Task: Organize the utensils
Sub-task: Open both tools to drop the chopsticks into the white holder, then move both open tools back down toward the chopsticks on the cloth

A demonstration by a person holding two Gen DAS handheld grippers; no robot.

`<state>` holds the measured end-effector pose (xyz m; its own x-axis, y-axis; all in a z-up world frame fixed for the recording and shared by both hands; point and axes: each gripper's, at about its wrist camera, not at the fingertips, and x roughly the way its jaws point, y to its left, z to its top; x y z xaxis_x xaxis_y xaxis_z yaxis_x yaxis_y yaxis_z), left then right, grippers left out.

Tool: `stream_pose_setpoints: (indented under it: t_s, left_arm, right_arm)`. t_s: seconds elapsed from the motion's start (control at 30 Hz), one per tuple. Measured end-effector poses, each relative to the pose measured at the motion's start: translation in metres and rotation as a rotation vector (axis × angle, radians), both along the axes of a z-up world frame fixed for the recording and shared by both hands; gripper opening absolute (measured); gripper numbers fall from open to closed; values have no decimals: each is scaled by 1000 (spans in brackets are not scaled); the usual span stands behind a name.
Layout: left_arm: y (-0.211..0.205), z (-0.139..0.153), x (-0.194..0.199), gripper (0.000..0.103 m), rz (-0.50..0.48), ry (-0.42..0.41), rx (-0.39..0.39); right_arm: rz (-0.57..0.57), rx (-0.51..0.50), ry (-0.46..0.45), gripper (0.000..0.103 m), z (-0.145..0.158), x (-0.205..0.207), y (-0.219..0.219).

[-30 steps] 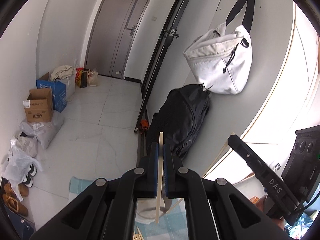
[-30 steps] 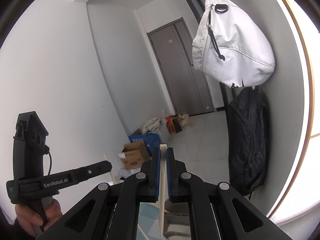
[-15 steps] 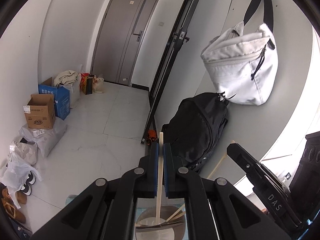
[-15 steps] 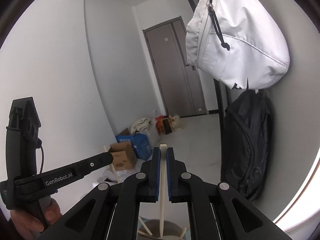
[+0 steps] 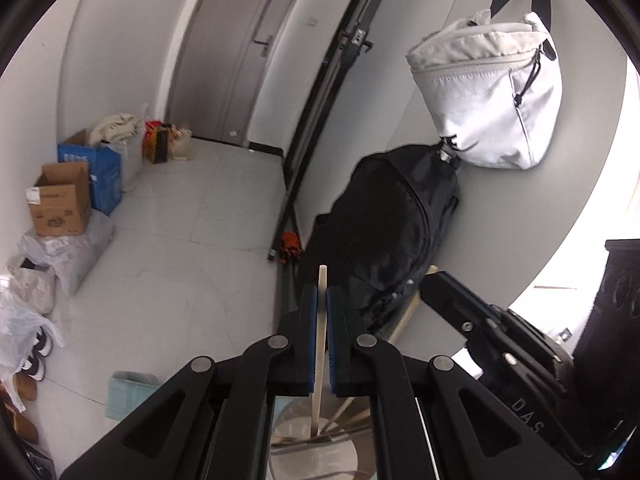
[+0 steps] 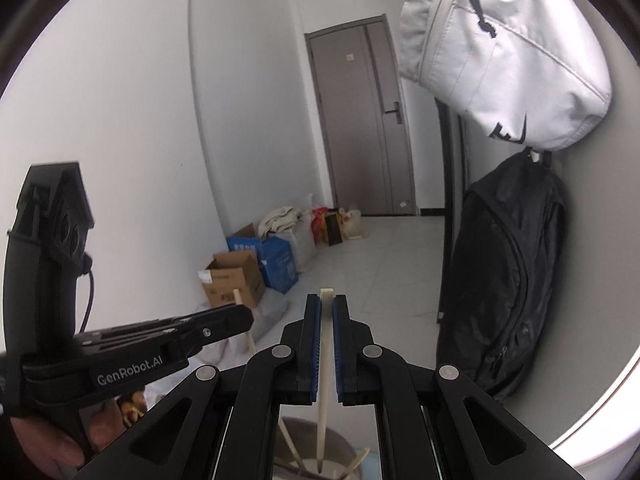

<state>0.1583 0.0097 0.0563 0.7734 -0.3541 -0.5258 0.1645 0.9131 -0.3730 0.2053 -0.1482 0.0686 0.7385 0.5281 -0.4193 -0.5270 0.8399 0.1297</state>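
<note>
My left gripper [image 5: 322, 296] is shut on a pale wooden utensil [image 5: 320, 344] held upright, its lower end inside a round metal holder [image 5: 312, 450] below the jaws. My right gripper [image 6: 327, 304] is shut on a pale chopstick [image 6: 325, 364], its tip down inside the same metal holder [image 6: 308, 456], where other wooden sticks [image 6: 286, 438] lean. The right gripper shows at the right of the left wrist view [image 5: 480, 320]; the left gripper shows at the left of the right wrist view [image 6: 160, 344].
A white bag [image 5: 488, 96] hangs on the wall above a black backpack [image 5: 392, 232]. Cardboard and blue boxes [image 5: 64, 200] stand by the far wall near a grey door [image 5: 244, 48]. A checked cloth [image 5: 132, 392] lies under the holder.
Both grippers have tilted and lowered over the metal holder; the utensil ends now reach into it. Both stay shut.
</note>
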Motion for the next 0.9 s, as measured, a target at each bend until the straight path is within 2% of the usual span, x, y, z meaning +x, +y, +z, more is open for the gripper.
stream_pose_setpoints:
  t_s: [0.1, 0.23, 0.43, 0.47, 0.53, 0.57, 0.6, 0.7, 0.9]
  left_arm:
    - [1, -5, 1, 1, -35, 39, 3]
    - [5, -8, 0, 2, -105, 106, -66]
    - [10, -3, -9, 5, -76, 162, -30]
    - [10, -1, -12, 9, -71, 169, -28]
    - [9, 4, -18, 26, -55, 160, -6]
    - [9, 6, -24, 40, -43, 145, 3]
    - [9, 10, -30, 48, -27, 129, 7]
    - [7, 17, -41, 49, 0, 117, 38]
    - [-2, 28, -60, 49, 40, 111, 100]
  right_arm:
    - [1, 7, 36, 6, -7, -3, -4]
    - [-3, 41, 79, 7, -13, -11, -18]
    - [-45, 136, 148, 14, -12, -26, -50]
    - [-53, 147, 151, 18, -11, -30, -55]
    - [-58, 163, 151, 24, -8, -34, -61]
    - [-60, 170, 149, 26, -6, -39, -65]
    - [-60, 172, 146, 29, -4, -42, -65]
    - [-56, 183, 137, 38, 4, -54, -67]
    - [-49, 199, 102, 44, 23, -78, -69]
